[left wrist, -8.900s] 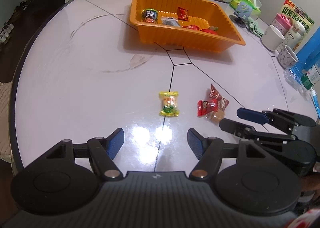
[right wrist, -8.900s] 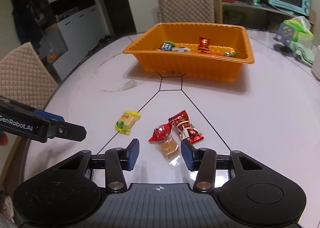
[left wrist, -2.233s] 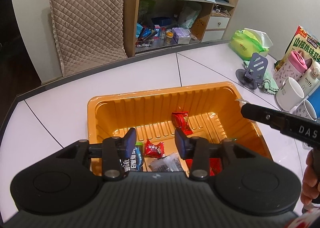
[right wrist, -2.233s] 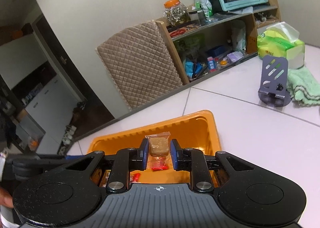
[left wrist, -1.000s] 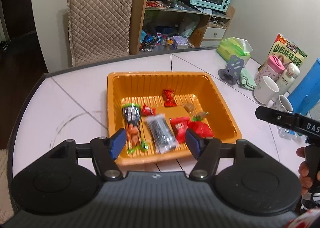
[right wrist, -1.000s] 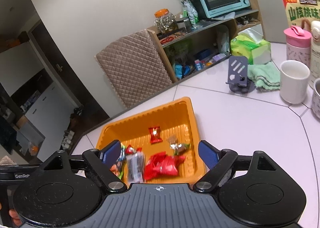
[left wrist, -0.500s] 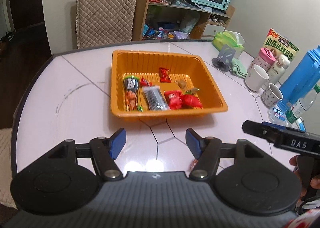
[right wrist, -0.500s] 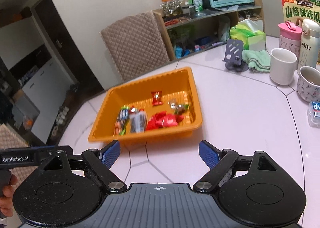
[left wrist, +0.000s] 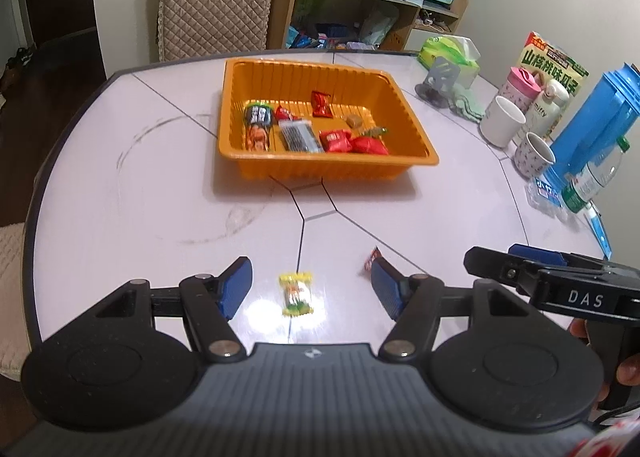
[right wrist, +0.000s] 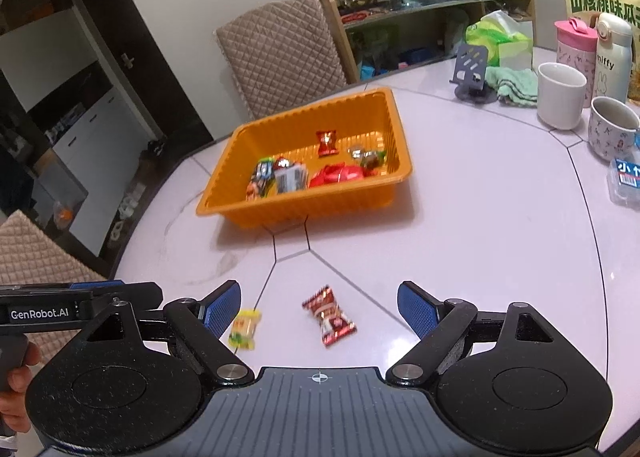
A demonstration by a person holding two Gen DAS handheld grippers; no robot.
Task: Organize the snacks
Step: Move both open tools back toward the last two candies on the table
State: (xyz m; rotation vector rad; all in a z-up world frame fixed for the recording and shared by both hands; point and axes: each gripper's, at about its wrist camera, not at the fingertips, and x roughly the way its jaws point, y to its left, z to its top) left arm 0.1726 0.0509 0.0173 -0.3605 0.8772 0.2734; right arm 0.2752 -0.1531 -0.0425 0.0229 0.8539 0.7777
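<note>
Yellow-wrapped candy (left wrist: 297,293) lies on the table (left wrist: 120,197) just ahead of the left tool (left wrist: 311,285), centred between its wide, empty jaws, long axis pointing away toward the orange tray (left wrist: 328,171). The red-wrapped candy (right wrist: 329,316) lies to its right, between the wide, empty jaws of the right tool (right wrist: 319,309), long axis slanting across the gap. Each tool is nearest its own candy. The tray, well apart at mid-table, holds several wrapped snacks, mostly near its front wall.
</note>
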